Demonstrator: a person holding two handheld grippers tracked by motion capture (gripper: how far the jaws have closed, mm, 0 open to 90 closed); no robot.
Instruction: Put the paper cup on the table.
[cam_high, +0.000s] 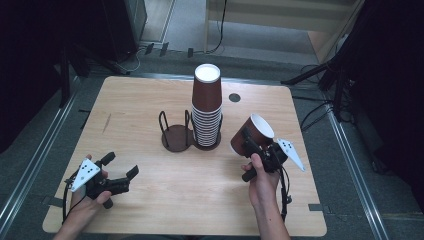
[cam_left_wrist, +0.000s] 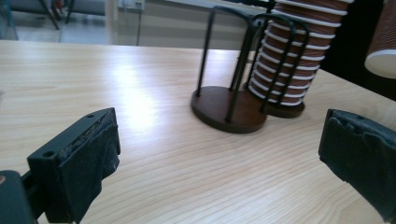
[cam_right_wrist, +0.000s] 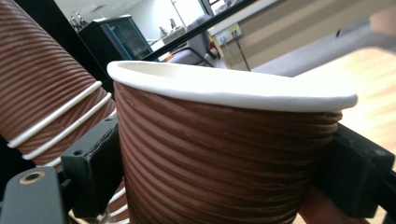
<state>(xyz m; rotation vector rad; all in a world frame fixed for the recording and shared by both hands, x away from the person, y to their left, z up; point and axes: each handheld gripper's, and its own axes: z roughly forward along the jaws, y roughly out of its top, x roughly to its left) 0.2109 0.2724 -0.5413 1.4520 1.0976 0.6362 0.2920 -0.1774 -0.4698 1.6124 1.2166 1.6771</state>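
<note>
Right hand-held gripper (cam_high: 252, 141) clamps a brown ribbed paper cup (cam_high: 251, 133), tilted, held above the surface (cam_high: 210, 195) right of the inverted cup stack (cam_high: 206, 107). Left hand-held gripper (cam_high: 122, 170) empty, jaws wide. Square the cup before stacking; grip lightly so the wall doesn't crush.

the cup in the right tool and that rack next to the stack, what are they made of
Cup: looks like paper, with a matte brown ribbed wall and a rolled white rim. Rack: thin dark loops, probably metal wire, on a round dark brown base with a slight sheen; whether that base is wood or plastic I can't tell.
</note>
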